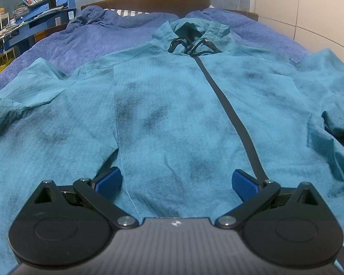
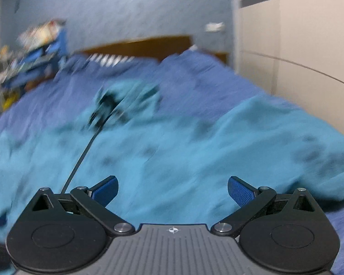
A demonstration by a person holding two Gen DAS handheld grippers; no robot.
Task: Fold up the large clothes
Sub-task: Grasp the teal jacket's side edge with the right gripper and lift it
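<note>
A large teal hooded jacket point(image 1: 167, 105) lies spread front-up on the bed, its black zipper point(image 1: 231, 112) running from the collar and hood point(image 1: 190, 32) toward me. My left gripper point(image 1: 176, 183) is open and empty, low over the jacket's lower front, just left of the zipper. The right wrist view is blurred by motion. It shows the same jacket point(image 2: 195, 151) with the zipper point(image 2: 80, 158) to the left. My right gripper point(image 2: 173, 191) is open and empty above the jacket's right side, near its right sleeve point(image 2: 298, 142).
The bed has a blue-purple blanket point(image 1: 98, 43) and a brown headboard point(image 1: 149, 2). A blue shelf with books and papers point(image 1: 41, 2) stands at the left. A pale wardrobe point(image 1: 309, 6) is at the right.
</note>
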